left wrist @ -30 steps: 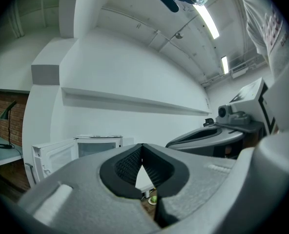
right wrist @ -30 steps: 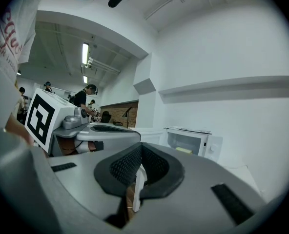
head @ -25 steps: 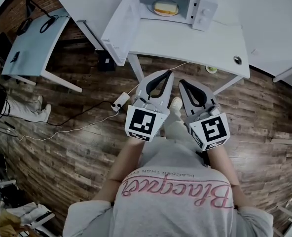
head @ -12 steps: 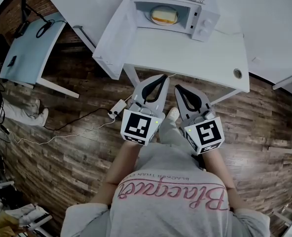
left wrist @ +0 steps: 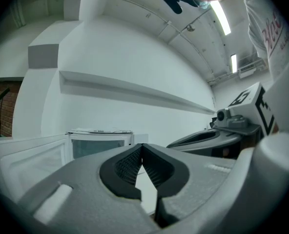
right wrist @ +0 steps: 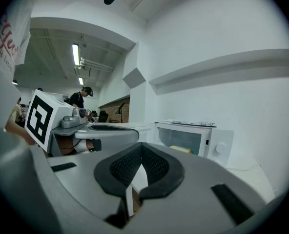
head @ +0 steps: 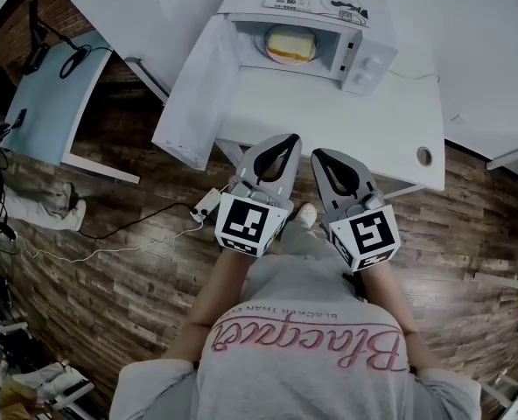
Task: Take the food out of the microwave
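Food (right wrist: 180,149) in microwave (right wrist: 217,147) | visible past right gripper (right wrist: 141,144), not left gripper (left wrist: 141,144) | both closed

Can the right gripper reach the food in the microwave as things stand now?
Probably yes. The microwave door stands open to the side, and only bare table lies between the right gripper and the food. But its jaws are together, so they must open first.
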Demonstrator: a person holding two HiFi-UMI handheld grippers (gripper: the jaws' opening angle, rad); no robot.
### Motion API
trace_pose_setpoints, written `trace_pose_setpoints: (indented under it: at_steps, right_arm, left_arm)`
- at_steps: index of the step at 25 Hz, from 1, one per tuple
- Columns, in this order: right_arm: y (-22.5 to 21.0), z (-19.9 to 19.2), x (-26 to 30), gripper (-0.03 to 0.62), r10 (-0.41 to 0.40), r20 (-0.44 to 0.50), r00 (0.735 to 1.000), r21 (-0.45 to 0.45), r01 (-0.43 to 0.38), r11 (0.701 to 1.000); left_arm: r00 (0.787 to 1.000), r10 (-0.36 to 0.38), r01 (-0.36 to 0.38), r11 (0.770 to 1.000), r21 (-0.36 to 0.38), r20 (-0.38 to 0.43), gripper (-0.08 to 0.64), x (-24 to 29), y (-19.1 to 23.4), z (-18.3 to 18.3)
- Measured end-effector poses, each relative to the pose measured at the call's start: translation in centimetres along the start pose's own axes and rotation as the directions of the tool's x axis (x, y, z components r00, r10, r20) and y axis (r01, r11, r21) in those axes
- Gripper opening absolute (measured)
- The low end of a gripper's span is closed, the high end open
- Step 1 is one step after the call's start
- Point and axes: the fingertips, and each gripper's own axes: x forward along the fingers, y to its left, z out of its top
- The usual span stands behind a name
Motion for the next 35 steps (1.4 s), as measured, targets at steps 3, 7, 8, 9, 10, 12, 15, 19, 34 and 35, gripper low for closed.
trace_pose_setpoints:
  at_steps: [3,7,8,9,10,12,15,19,34,35]
  right_arm:
    - [-2.0,0.1,1.4,0.01,-0.001,-0.005,1.0,0.006,0.001,1.0]
    - [-4.6,0.0,3.0,0.011,-0.003,-0.01,1.0,0.023,0.003,1.0]
    - [-5.2,-0.1,3.5,0.01,-0.003,-0.012,1.0,0.027,0.003,1.0]
    - [-5.8,-0.1,3.8,0.01,-0.004,-0.013,1.0,0.032,0.004,0.999]
    - [-6.4,-0.1,4.2,0.011,-0.004,-0.013,1.0,0.037,0.004,0.999]
    - [-7.4,-0.1,5.1,0.011,0.0,-0.014,1.0,0.046,0.001,0.999]
    - [-8.9,-0.3,6.3,0.011,0.009,-0.02,1.0,0.051,-0.008,0.999]
    - [-11.1,-0.4,8.1,0.011,0.022,-0.024,0.999,0.062,-0.02,0.998]
    - [-13.6,-0.5,11.3,0.011,0.148,-0.036,0.988,0.068,-0.145,0.987]
    - [-13.7,-0.5,11.3,0.011,0.153,-0.039,0.987,0.052,-0.151,0.987]
  left_arm:
    - [1.0,0.012,-0.012,1.0,-0.016,-0.01,0.006,2.1,1.2,-0.4]
    - [0.998,0.056,-0.058,0.997,-0.058,-0.032,0.008,4.8,3.2,-1.0]
    - [0.997,0.057,-0.059,0.997,-0.057,-0.042,0.008,5.4,3.5,-1.2]
    - [0.997,0.057,-0.059,0.997,-0.055,-0.051,0.008,6.0,3.8,-1.4]
    - [0.997,0.057,-0.06,0.997,-0.054,-0.059,0.008,6.6,4.1,-1.6]
    - [0.995,0.062,-0.066,0.996,-0.053,-0.074,0.008,7.8,4.7,-1.9]
    - [0.993,0.073,-0.078,0.996,-0.053,-0.096,0.008,9.8,5.6,-2.5]
    - [0.993,0.075,-0.082,0.994,-0.066,-0.092,0.009,12.1,6.7,-2.7]
    - [0.997,0.043,-0.048,0.996,-0.074,-0.071,0.147,15.9,7.9,-3.7]
    - [0.996,0.044,-0.05,0.996,-0.078,-0.076,0.147,16.0,7.9,-3.9]
